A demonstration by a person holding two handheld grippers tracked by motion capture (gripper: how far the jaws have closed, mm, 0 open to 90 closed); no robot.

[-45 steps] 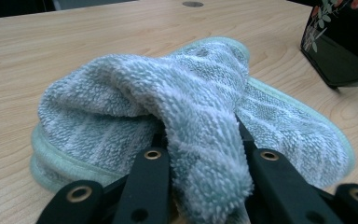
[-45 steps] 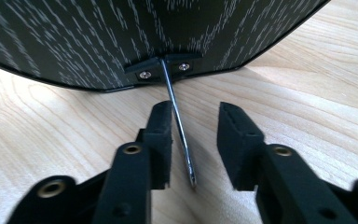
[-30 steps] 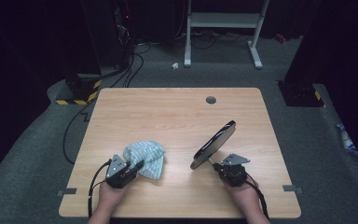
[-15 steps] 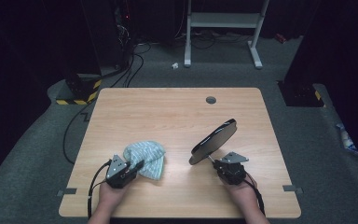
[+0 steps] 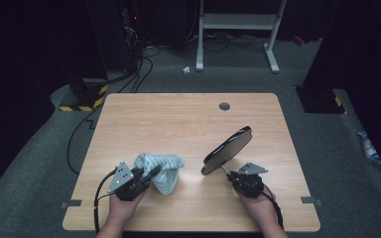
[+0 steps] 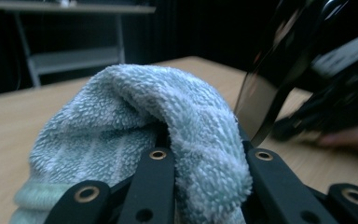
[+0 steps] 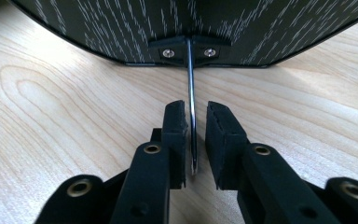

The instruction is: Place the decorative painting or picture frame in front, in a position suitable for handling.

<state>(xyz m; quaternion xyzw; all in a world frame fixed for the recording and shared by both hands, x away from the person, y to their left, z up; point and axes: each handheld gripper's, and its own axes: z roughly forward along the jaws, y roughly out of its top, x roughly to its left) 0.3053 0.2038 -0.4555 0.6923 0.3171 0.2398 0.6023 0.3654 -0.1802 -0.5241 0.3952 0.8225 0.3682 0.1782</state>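
The left gripper (image 6: 205, 163) is clamped on a pale blue terry cloth (image 6: 168, 116). To its right, the right gripper (image 7: 193, 140) pinches the thin metal stem (image 7: 191, 93) of a tilted black oval pan (image 5: 227, 149) over the wooden tabletop (image 5: 178, 119).

Both hands reach in from the near edge. The left tongs (image 5: 151, 174) are clamped tight; the right tongs (image 5: 226, 172) seem barely parted, pointing forward.
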